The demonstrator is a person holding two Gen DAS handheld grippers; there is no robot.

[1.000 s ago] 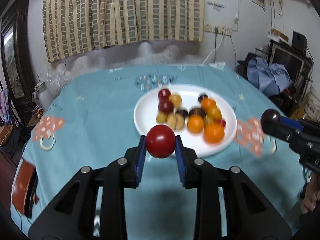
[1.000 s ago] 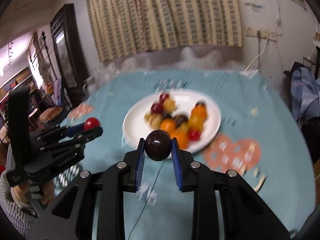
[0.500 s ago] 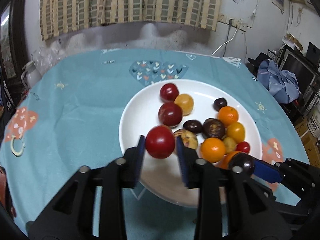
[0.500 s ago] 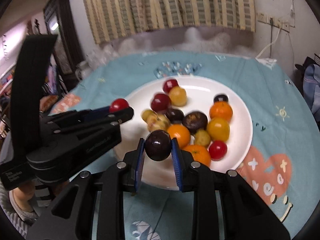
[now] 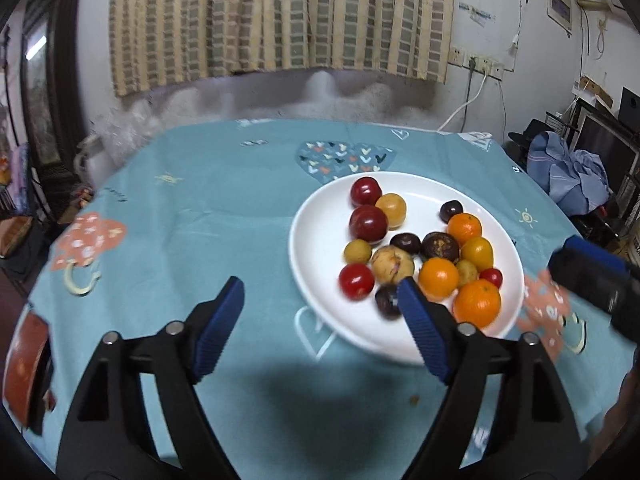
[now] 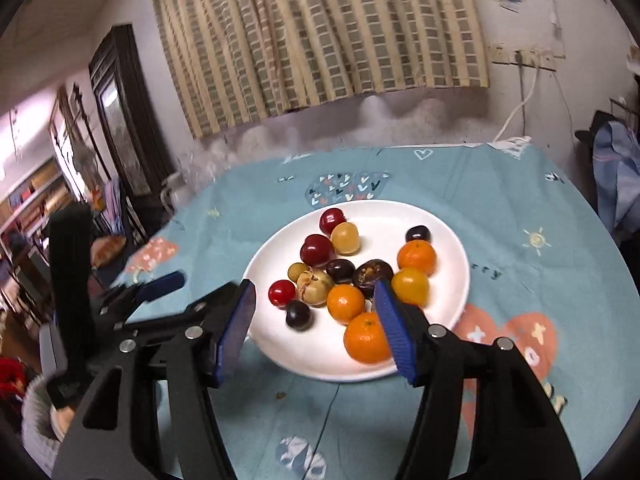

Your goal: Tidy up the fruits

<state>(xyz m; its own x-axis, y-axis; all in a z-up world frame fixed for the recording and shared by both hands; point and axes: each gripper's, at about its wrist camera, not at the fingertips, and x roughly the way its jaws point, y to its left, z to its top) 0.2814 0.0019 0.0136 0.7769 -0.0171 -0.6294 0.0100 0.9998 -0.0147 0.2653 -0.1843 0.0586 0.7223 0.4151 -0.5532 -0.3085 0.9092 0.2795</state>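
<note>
Hovering both grippers spread wide, nothing held. Left gripper (image 5: 320, 312) sits left of the plate (image 5: 316, 216); right gripper (image 6: 314, 314) faces it squarely, nearer the fruits (image 6: 344, 302) heaped mid-plate on the worktop (image 5: 200, 200), no long axis.

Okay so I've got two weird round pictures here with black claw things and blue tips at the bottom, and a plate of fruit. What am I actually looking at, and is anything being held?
Those claws are hand-held grippers: a person holds one in each hand, and each carries a wide-angle camera looking along its two fingers. One picture is from the left gripper, the other from the right gripper. Both stand open and hold nothing. On the teal tablecloth sits a white plate with small fruits: oranges, red ones, yellow ones and dark purple ones. In the right gripper's picture, the left gripper shows at the left edge.
</note>
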